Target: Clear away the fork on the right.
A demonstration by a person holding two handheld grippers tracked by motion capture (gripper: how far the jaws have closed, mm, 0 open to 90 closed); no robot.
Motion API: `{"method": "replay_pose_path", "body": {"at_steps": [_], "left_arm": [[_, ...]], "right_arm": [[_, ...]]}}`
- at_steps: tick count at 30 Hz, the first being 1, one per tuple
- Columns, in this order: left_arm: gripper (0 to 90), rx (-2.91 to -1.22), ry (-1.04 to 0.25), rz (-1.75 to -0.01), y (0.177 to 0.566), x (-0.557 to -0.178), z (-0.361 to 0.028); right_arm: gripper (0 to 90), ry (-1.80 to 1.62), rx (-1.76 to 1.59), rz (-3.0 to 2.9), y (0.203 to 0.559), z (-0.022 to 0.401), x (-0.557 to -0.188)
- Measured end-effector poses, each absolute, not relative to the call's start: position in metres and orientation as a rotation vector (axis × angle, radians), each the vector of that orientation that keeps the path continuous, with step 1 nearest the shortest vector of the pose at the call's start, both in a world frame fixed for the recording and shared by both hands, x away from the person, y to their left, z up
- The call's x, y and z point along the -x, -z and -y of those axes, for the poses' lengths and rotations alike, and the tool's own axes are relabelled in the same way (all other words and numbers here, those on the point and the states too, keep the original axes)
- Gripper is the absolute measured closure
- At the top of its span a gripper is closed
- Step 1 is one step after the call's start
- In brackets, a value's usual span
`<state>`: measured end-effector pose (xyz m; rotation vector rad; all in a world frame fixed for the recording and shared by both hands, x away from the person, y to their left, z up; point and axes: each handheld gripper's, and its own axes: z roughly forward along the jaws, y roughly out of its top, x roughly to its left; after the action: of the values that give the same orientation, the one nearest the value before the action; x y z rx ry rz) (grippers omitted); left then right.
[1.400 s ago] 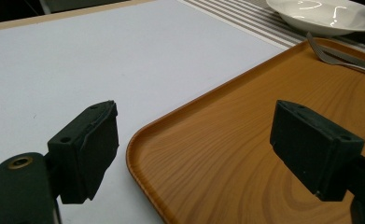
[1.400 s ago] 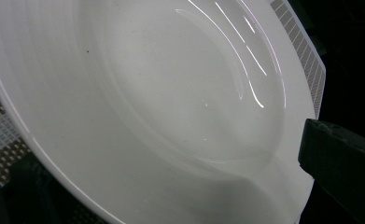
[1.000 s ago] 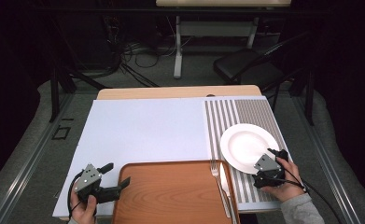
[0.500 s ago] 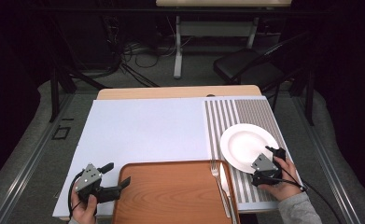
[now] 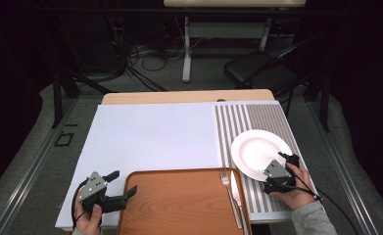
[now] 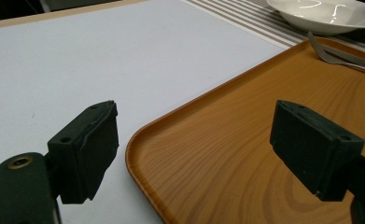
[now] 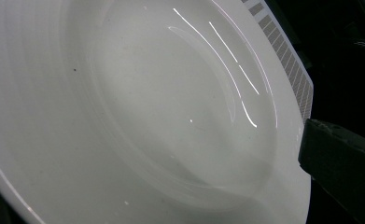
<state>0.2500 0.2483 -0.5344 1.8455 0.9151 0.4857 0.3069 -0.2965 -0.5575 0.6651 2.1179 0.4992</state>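
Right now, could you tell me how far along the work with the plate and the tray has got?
Done: a fork and a second utensil lie along the right edge of the wooden tray. In hand: the right gripper is at the near rim of the white plate, which sits on the striped mat. The left gripper, open, straddles the tray's left edge. The plate looks not yet lifted.

A white plate [image 7: 138,112] is lying close beneath the camera. One black jaw of the right claw is sitting just beside the plate's rim. A striped mat [image 7: 298,79] is showing beyond that rim.
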Motion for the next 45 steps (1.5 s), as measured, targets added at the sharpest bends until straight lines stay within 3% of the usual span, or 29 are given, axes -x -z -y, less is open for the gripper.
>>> {"method": "replay_pose_path", "body": {"at_steps": [26,34,38,45], "left_arm": [[15.7,-1.844,-0.49,-0.916,0.534,-0.25,-0.249],[15.7,-1.841,-0.49,-0.918,0.534,-0.25,-0.249],[15.7,-1.841,-0.49,-0.918,0.534,-0.25,-0.249],[15.7,-1.838,-0.489,-0.92,0.534,-0.25,-0.25]], "right_arm": [[9.4,-0.529,-0.723,-2.198,0.541,0.291,-0.313],[21.8,-0.511,-0.653,-2.283,0.527,0.284,-0.321],[39.5,-0.502,-0.62,-2.341,0.52,0.281,-0.324],[47.2,-0.439,-0.6,-2.409,0.51,0.277,-0.326]]}}
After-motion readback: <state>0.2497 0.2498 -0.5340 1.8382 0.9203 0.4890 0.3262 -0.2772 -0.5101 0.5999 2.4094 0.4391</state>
